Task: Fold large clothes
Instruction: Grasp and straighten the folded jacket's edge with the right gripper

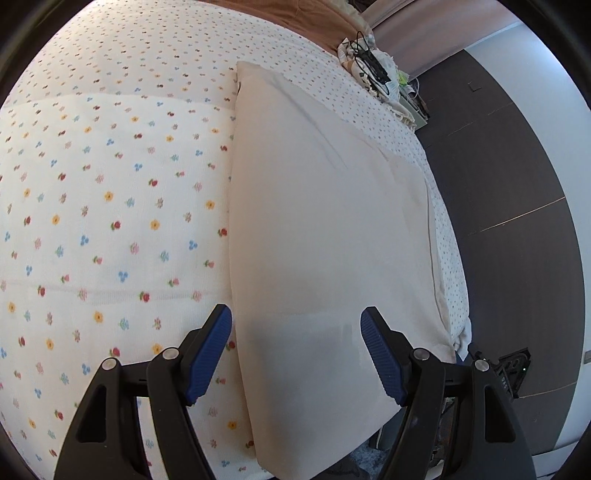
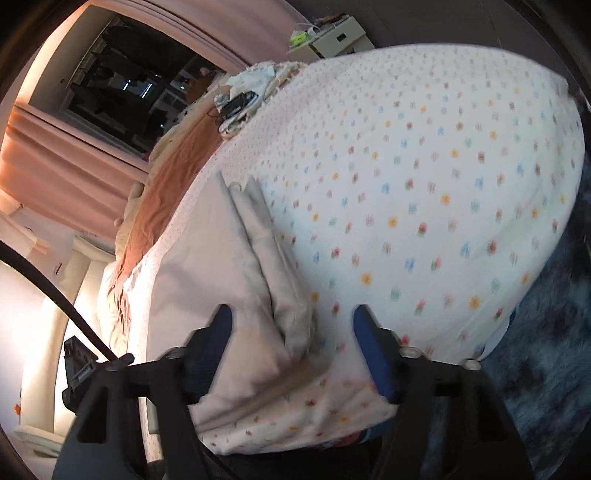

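Observation:
A plain cream garment (image 1: 317, 206) lies folded into a long strip on the flower-print bedsheet (image 1: 110, 221), close to the bed's right edge. My left gripper (image 1: 295, 314) hovers over the near end of the strip, jaws open, with the blue pads (image 1: 210, 350) wide apart and off the cloth. In the blurred right wrist view the same garment (image 2: 221, 258) runs along the left side of the bedsheet (image 2: 424, 184), its layered edge bunched up. My right gripper (image 2: 291, 314) is open above that bunched edge, and the pads do not press on it.
A brown blanket (image 1: 295, 14) and a heap of cables and rags (image 1: 369, 62) lie at the bed's far end. Dark floor (image 1: 498, 184) runs beside the bed. A nightstand (image 2: 340, 37), pink curtains (image 2: 55, 166) and a dark rug (image 2: 554, 332) surround it.

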{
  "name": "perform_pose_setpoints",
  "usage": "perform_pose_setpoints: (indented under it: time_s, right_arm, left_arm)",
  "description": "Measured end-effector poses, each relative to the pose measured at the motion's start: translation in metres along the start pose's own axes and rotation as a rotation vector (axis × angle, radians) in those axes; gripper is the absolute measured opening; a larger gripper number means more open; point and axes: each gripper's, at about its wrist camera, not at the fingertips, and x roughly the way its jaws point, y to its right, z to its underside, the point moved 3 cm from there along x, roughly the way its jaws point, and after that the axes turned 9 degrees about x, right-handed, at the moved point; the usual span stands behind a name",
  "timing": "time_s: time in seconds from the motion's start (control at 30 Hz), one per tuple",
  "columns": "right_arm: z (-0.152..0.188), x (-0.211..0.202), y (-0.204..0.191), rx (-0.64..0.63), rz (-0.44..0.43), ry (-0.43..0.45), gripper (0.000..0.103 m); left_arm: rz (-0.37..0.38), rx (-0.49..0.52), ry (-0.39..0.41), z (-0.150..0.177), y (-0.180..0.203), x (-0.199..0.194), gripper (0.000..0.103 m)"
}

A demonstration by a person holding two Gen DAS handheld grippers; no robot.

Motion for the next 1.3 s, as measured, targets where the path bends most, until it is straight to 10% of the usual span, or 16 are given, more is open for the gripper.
perform_pose_setpoints:
  time_s: [0.53,1.3]
  right_arm:
    - [-0.09,0.117,-0.038,-0.15,-0.074,-0.385,0.068]
    - [-0.13,0.291,-0.107,-0.143,-0.19,-0.628,0.068]
  left_arm:
    - [-0.001,-0.013,0.027,-0.048,-0.02,0.033,0.058]
    - [-0.024,-0.03,0.03,-0.12,-0.05,0.076,0.056]
